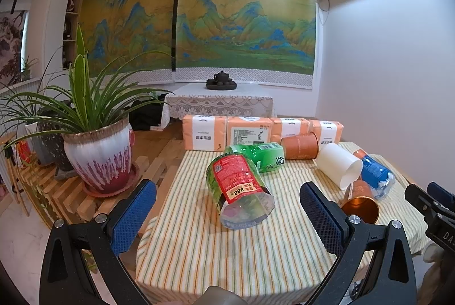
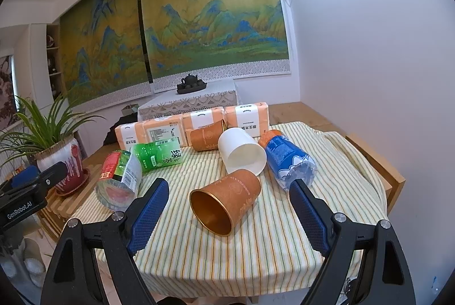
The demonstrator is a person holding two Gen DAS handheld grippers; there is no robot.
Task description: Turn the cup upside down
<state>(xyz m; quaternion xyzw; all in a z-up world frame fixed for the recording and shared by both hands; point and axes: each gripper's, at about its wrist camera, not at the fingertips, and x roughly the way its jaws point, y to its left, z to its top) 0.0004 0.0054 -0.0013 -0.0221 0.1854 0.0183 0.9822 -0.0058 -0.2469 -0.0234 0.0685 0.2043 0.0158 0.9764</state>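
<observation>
Both grippers are hovering over the near edge of the surface with jaws spread wide and nothing between them. The right gripper (image 2: 229, 215) is lined up nicely: the orange paper cup with the shiny copper lining (image 2: 224, 201) lies on its side right in the gap ahead of it, mouth pointing toward the near edge, on the striped yellow-green cloth (image 2: 227, 262). I'd say that's the one to go for.

My take on doing it well: come in across the cup's body, not the rim, since paper walls squash easily. Close gently around the middle, lift just clear of the cloth, then roll the wrist so the mouth ends up facing down before setting it flat. It touches the white paper cup (image 2: 241, 150) lying behind it, so pulling back a bit first should avoid knocking that one.

The left gripper (image 1: 227, 215) faces the cut plastic bottle sleeve with the red-and-green label (image 1: 239, 188), also on its side nearer the left edge. Behind it lies a green-labelled bottle piece (image 1: 257, 155), and over right a blue-labelled one (image 2: 287, 157). Further back, a second orange cup (image 2: 206, 136) lies against the row of orange tissue packs (image 2: 199, 120) along the far edge.
</observation>
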